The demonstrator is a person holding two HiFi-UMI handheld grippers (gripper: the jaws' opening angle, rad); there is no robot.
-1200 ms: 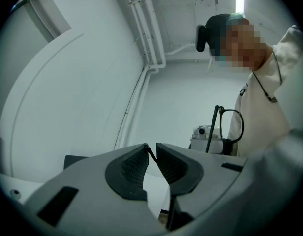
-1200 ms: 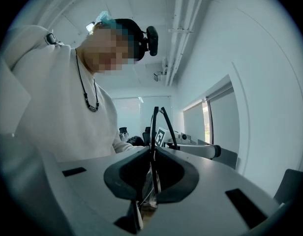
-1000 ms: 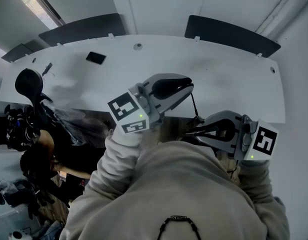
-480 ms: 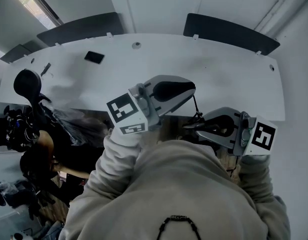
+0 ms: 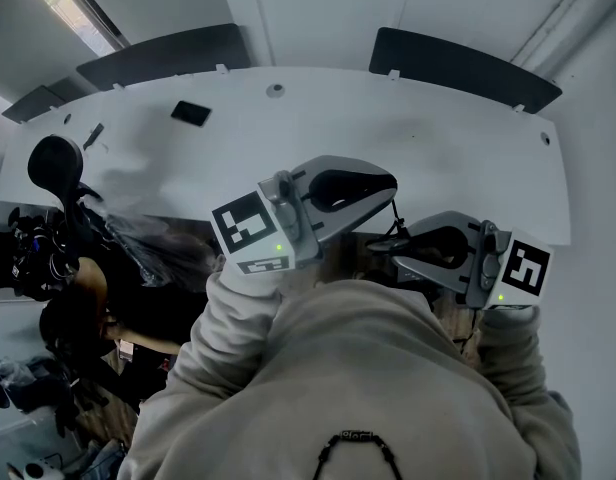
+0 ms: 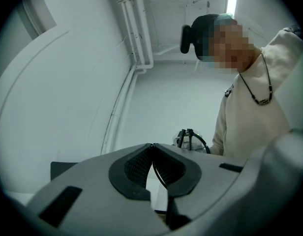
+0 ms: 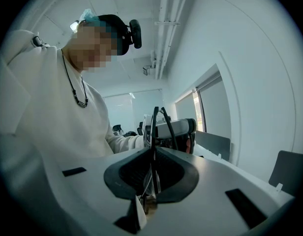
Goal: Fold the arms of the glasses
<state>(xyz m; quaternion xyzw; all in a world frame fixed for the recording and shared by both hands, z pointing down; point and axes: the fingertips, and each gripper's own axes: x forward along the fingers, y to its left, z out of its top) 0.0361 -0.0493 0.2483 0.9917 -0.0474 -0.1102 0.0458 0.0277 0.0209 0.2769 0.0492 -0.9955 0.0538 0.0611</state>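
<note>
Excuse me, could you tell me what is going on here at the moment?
A person holds a gripper in each hand and is working on a pair of glasses, held up near the edge of a white table. The right gripper is shut on the glasses, which sit edge-on between its pads. The left gripper has just been closing and now pinches a thin black arm of the glasses, apparently ready to fold it in.

The counter (image 5: 438, 158) lies open through the middle and toward 3 o'clock. A small black slab (image 5: 191, 113) sits at 10 o'clock; dark clutter (image 5: 48, 258) crowds 9 o'clock. Two chair backs (image 5: 163, 56) line the far edge. At 4 o'clock the left gripper (image 5: 390, 190), jaws just closed further on the glasses (image 7: 154, 132), and right gripper (image 5: 396, 255) fill the near edge
</note>
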